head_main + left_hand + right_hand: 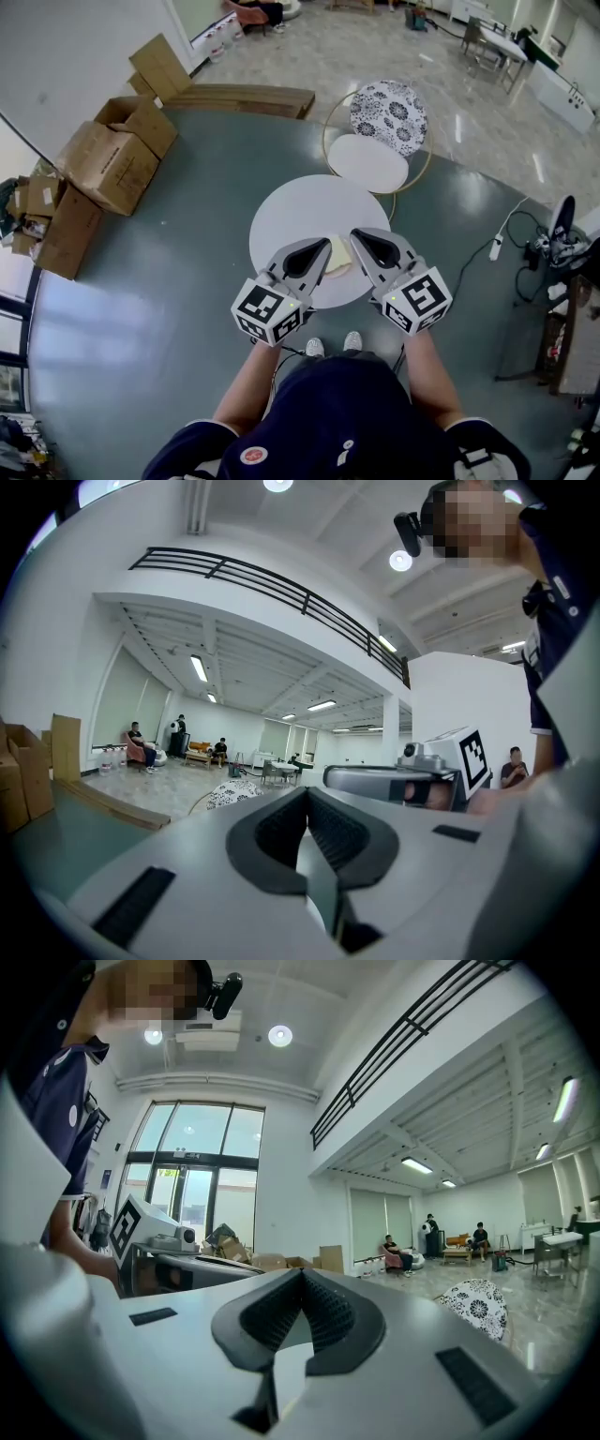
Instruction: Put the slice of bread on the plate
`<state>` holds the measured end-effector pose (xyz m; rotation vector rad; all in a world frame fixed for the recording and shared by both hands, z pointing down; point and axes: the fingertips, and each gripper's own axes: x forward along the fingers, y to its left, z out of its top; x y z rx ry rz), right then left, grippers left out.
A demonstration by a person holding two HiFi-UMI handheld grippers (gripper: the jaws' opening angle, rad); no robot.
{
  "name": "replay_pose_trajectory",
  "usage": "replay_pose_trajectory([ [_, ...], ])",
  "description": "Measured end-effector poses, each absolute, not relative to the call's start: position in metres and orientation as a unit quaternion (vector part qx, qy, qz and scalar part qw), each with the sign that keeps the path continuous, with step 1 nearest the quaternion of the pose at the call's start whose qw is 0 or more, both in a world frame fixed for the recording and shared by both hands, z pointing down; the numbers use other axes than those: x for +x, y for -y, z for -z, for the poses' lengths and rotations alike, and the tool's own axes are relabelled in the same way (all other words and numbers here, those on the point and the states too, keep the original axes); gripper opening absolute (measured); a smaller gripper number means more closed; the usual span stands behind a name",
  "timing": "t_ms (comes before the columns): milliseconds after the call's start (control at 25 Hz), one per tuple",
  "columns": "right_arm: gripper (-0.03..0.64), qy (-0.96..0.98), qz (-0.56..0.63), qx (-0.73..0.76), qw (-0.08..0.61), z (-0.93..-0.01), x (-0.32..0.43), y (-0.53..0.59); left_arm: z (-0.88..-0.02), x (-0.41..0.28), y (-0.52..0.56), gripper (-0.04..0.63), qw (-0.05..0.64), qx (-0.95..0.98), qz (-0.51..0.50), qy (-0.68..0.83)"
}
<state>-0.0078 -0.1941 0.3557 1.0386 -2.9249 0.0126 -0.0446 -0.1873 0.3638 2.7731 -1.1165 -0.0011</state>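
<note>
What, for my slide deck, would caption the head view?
Left gripper and right gripper, both shut, flank a pale square bread slice over a round white table.

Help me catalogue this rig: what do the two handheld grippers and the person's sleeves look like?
Both the left gripper and right gripper are light grey wedge-shaped shells with black ribbed pads set in a dark teardrop opening. Each carries a white cube printed with black square markers. The sleeves are short, dark navy with white trim.
</note>
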Motion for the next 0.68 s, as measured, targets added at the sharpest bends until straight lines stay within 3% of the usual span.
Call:
replay_pose_trajectory([
  [680, 0.008, 0.943, -0.001, 0.333, 0.017, -0.3551, -0.0055, 0.1890, -0.3657, -0.0404, 0.1829, 0.008, 0.074, 0.927, -0.004, 0.367],
])
